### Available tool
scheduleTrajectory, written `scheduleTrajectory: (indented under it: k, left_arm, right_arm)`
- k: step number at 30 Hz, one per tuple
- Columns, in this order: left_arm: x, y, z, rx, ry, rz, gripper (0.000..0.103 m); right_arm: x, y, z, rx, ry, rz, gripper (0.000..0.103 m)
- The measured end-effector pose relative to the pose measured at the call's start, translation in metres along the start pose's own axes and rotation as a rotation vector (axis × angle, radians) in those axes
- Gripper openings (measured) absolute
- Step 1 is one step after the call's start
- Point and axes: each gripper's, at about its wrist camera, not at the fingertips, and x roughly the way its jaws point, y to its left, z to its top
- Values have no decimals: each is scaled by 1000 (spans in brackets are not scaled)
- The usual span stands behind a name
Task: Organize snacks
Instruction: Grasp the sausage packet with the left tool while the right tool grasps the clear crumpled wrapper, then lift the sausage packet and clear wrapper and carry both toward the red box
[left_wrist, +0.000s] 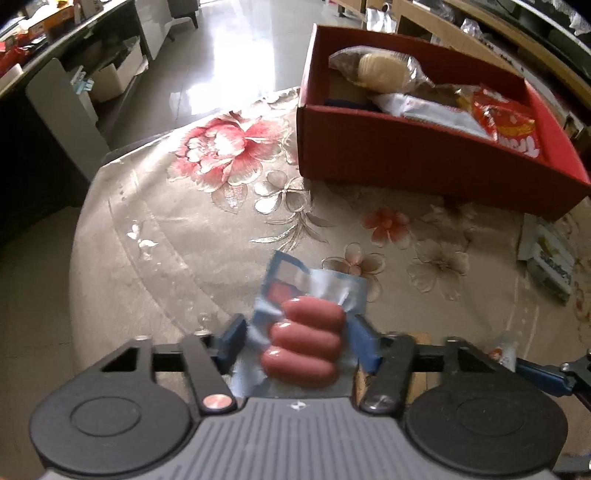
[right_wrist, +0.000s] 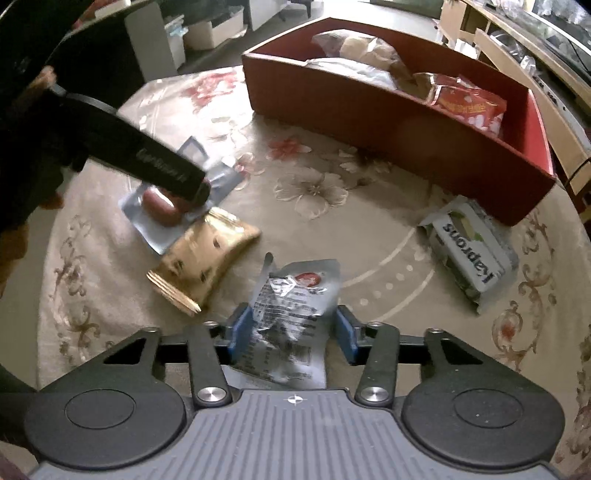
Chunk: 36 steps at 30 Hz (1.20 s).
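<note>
My left gripper (left_wrist: 298, 326) is shut on a clear blue pack of three sausages (left_wrist: 306, 332), its film creased against both blue pads. From the right wrist view, that pack (right_wrist: 159, 210) lies low on the floral tablecloth under the left gripper (right_wrist: 192, 184). My right gripper (right_wrist: 293, 325) is open, with a crumpled silver packet (right_wrist: 291, 306) between its fingers and a gap on the right side. A gold packet (right_wrist: 207, 258) lies against the sausage pack. The red box (left_wrist: 406, 155) (right_wrist: 369, 110) holds a bag of round biscuits (left_wrist: 376, 70), a white packet and a red snack bag (left_wrist: 513, 129).
A grey-and-green packet marked "Kaprons" (right_wrist: 469, 254) (left_wrist: 550, 266) lies right of centre, near the box's corner. The round table's edge (left_wrist: 85, 206) drops off on the left to the tiled floor, with desks and storage boxes beyond. Wooden shelving stands behind the box.
</note>
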Motion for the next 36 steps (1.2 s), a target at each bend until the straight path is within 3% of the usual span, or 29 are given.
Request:
scheduleTrajectory:
  k: [1,7,9,11,14,16,18,20,22,24,26,27,31,32,36]
  left_arm:
    - [-3,0,-2,-8,3,-10,59]
    - [-4,-5,-6,-1,8,5,62]
    - [-2,-7,-3,-18,13,-4,72]
    - [3,-11,0,-18,14,5,76]
    - [11,-16,3,-9,2,44,88]
    - [11,-13,3,-34,7,27,85]
    - [8,-13,1,-31,1,26,74]
    - [5,-15,-2,-22,-3,31,74]
    - [3,-14,-4,-24,-6,32,73]
    - [2,-11,-5,-45,0,28,72]
    - [-2,-8,-7,-55,3,24,71]
    - [-5,-8,-8,-57,-1,19,71]
    - [-16,-8,-10,-64,-18,-7,71]
    - [-17,-8,-10,-65,-21,-5,58]
    - [-19,-5,-9,-90,-15,-23,55]
  right_arm:
    - [-4,-3,0,11,-5,7,47]
    - [-11,-14,-9,48,11,9,49]
    - [-12,-13,-10,49,7,-1,50]
    - [-9,-14,-9,55,5,-12,61]
    - [0,-15,-10,64,20,0,74]
    - [2,-10,-10,47,5,-13,79]
    - [5,-8,-12,47,0,3,91]
    - [9,-4,-13,23,9,30,103]
    - [11,0,-15,10,6,14,103]
    - [7,2,-15,-11,8,-27,92]
    - [1,-2,-14,-7,3,-38,68]
    - [-2,-6,-13,8,1,-35,62]
    - [-9,-17,-17,35,4,-51,62]
    - [-9,-18,-18,36,4,-55,61]
    - [-17,-25,-19,64,-25,-50,61]
